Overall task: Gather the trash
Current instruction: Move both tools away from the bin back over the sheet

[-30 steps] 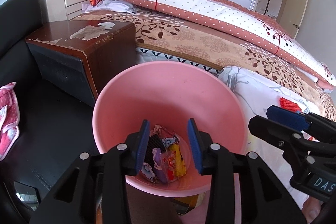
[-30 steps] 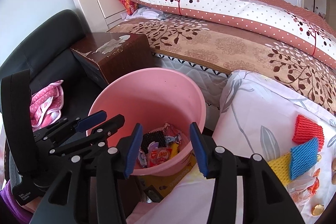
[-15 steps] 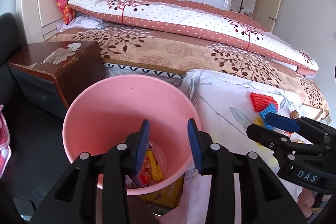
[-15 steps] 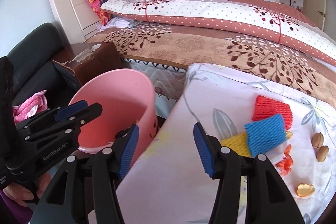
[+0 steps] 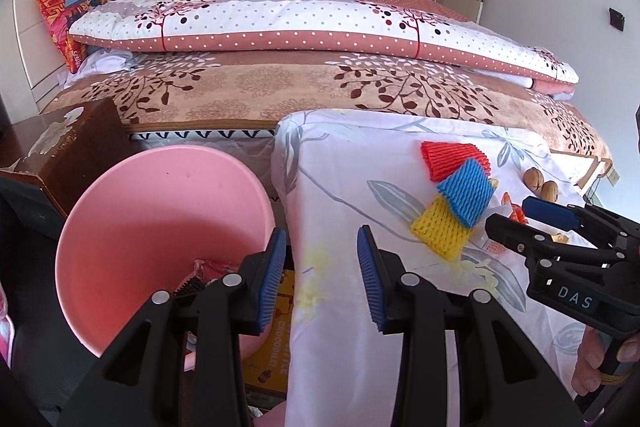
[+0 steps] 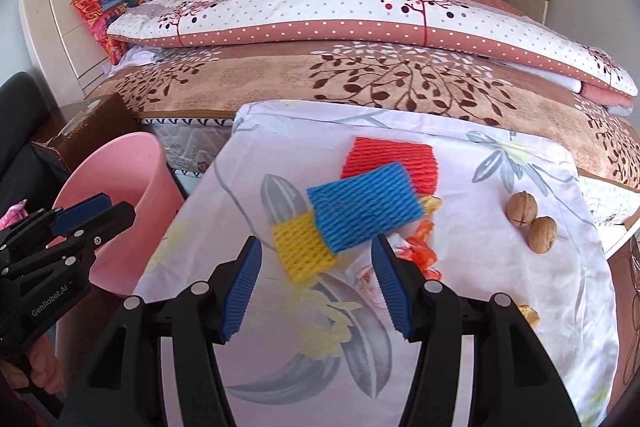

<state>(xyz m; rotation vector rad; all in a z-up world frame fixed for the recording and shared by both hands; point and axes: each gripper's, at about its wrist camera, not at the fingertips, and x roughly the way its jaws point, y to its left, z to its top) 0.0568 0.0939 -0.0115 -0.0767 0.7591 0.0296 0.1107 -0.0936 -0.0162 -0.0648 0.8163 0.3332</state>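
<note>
A bed fills the upper frame; below it, a white floral cloth spreads across the centre. The pink bin, wrappers inside, sits lower left in my left-wrist view. Red, blue and yellow foam nets overlap mid-cloth, two walnuts to the right. My right gripper is opening, nothing between its jaws; my left gripper hangs parted, empty.

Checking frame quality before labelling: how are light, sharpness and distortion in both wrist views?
Left wrist: bright daylight, sharp, strong fisheye bending, dark corner vignette; pink bin evenly lit. Right wrist: equally bright and sharp; blue foam net crisp, bed edges bowed, soft shadows only.
</note>
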